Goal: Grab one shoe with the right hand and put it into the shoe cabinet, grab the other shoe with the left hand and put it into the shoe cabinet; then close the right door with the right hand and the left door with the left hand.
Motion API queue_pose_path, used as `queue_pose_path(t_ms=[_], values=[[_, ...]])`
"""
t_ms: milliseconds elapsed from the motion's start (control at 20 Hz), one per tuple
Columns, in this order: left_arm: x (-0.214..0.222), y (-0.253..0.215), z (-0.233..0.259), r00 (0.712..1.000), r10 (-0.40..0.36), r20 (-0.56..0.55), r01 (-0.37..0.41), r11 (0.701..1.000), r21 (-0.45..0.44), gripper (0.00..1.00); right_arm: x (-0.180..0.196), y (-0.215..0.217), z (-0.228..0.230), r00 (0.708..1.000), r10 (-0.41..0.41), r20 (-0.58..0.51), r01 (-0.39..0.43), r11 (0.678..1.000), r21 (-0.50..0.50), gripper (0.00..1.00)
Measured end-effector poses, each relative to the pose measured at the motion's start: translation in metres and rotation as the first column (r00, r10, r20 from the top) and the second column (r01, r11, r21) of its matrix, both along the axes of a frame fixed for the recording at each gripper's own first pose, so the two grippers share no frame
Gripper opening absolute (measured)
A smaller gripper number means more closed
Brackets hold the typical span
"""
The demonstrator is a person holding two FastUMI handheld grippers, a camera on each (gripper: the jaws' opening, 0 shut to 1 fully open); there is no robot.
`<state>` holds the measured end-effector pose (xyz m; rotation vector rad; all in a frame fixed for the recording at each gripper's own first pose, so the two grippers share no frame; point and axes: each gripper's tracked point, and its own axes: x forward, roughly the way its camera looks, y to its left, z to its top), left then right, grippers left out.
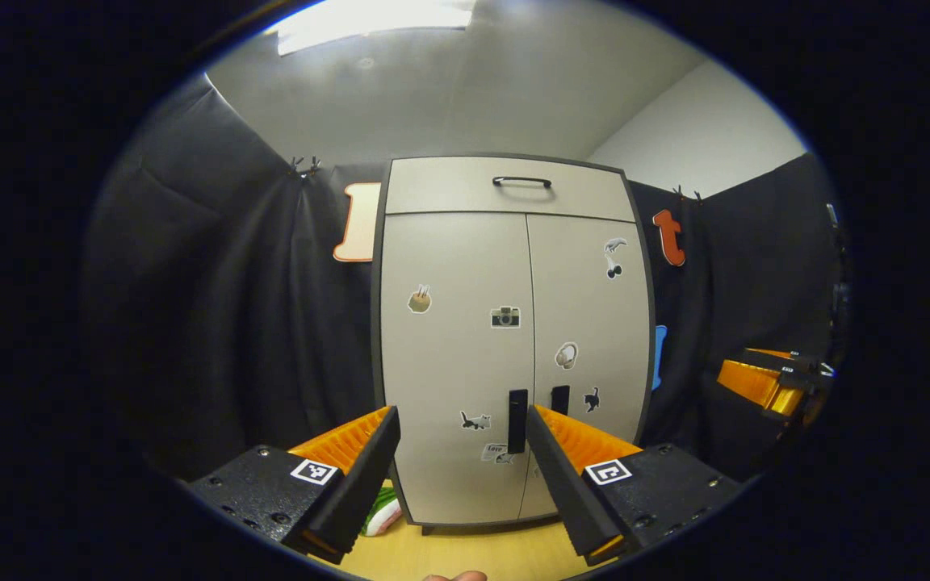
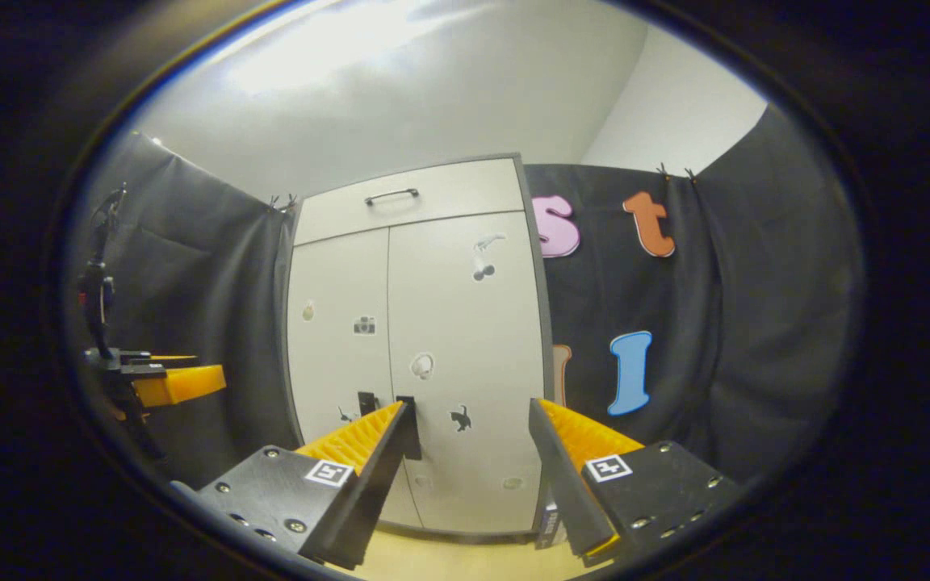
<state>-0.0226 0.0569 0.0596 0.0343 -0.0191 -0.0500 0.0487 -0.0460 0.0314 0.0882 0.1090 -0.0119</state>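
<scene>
Beige two-door shoe cabinet (image 1: 513,339) doors closed, straight ahead; left gripper (image 1: 462,420) and right gripper (image 2: 469,415) fingers spread, empty.

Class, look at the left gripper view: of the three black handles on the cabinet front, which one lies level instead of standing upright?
The drawer handle at the top of the cabinet. It runs level across the drawer front, while the two door handles stand upright where the doors meet.

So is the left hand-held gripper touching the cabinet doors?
Apart. In the right gripper view the left hand-held gripper hangs clear left of the cabinet.
</scene>
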Motion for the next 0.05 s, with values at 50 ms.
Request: queue_pose_path(t_ms=[50], values=[[-0.0048, -0.0003, 0.0009, 1.0, 0.007, 0.005, -0.007, 1.0, -0.004, 0.96, 0.002, 0.0085, 0.0029, 1.0, 0.004, 0.009, -0.004, 1.0, -0.002, 0.86]])
